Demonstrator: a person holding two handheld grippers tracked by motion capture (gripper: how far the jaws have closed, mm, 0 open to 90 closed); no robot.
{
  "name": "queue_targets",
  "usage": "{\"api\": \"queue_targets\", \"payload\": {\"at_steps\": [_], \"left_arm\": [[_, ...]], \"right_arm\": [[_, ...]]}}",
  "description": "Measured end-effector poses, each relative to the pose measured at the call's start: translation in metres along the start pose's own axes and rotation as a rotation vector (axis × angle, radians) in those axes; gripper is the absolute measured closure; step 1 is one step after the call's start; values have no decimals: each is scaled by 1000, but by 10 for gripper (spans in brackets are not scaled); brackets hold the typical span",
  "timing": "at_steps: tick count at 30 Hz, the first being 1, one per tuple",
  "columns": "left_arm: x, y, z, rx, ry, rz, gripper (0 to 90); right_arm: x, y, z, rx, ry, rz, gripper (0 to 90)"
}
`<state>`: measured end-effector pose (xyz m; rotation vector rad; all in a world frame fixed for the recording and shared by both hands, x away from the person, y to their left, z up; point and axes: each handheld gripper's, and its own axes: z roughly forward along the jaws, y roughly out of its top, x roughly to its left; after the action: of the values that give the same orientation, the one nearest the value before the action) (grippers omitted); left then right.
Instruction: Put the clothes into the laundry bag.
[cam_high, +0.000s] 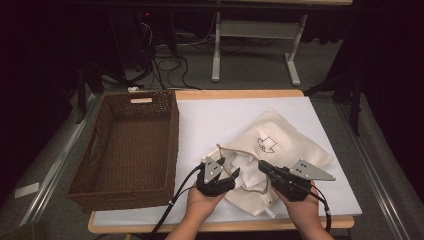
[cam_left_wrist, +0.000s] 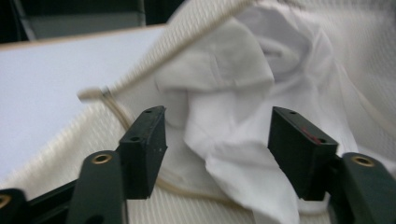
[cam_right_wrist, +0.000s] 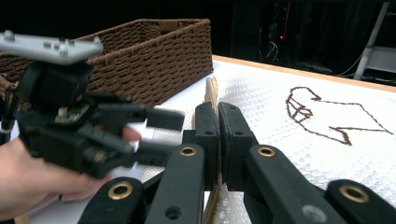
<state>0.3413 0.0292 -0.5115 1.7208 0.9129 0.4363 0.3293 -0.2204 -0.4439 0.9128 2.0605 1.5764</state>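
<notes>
A cream drawstring bag (cam_high: 280, 150) with a dark printed figure lies on the white-covered bench (cam_high: 215, 120), to the right of an open brown wicker basket (cam_high: 127, 145). The left gripper (cam_left_wrist: 217, 140) sits at the bag's mouth, its 2 jaws spread wide on either side of crumpled white paper (cam_left_wrist: 233, 116) stuffed inside, touching nothing that can be told. The right gripper (cam_right_wrist: 218, 140) has its jaws pressed together on the tan drawstring cord (cam_right_wrist: 212, 93) at the bag's edge. Each hand (cam_high: 205, 202) grips its tool from the near bench edge.
</notes>
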Motion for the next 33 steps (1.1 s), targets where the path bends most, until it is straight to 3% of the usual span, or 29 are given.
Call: {"api": "queue_targets", "payload": {"at_steps": [6, 9, 11, 13, 15, 17, 20, 22, 25, 29, 33], "left_arm": [[-18, -4, -2, -27, -88, -15, 299], [-26, -4, 0, -20, -90, 3, 279], [-29, -4, 5, 35, -99, 18, 278], [-31, -7, 13, 102, -77, 56, 294], [-30, -7, 19, 153, -79, 51, 322], [-29, -6, 22, 155, -84, 48, 383], [-29, -4, 30, 230, -80, 40, 519], [-29, -3, 33, 255, -66, 34, 628], [-30, -2, 32, 244, -54, 55, 866], [-25, 8, 31, 181, -24, 39, 876], [-26, 21, 35, 124, -8, 64, 876]], "right_arm": [[0, 0, -1, -1, -5, -3, 880], [-1, 0, -2, -3, -1, 2, 880], [-1, 0, -2, -1, -3, 3, 880], [0, 0, -2, -2, -3, 0, 880], [0, 0, -1, -2, -3, 1, 880], [0, 0, -1, -1, -3, 1, 880], [0, 0, -1, -1, -1, 3, 879], [0, 0, 0, 1, 3, 4, 880], [1, 0, 0, 2, 3, 1, 880], [0, 0, -1, 0, 1, 4, 880], [0, -1, -1, -1, 0, 1, 880]]}}
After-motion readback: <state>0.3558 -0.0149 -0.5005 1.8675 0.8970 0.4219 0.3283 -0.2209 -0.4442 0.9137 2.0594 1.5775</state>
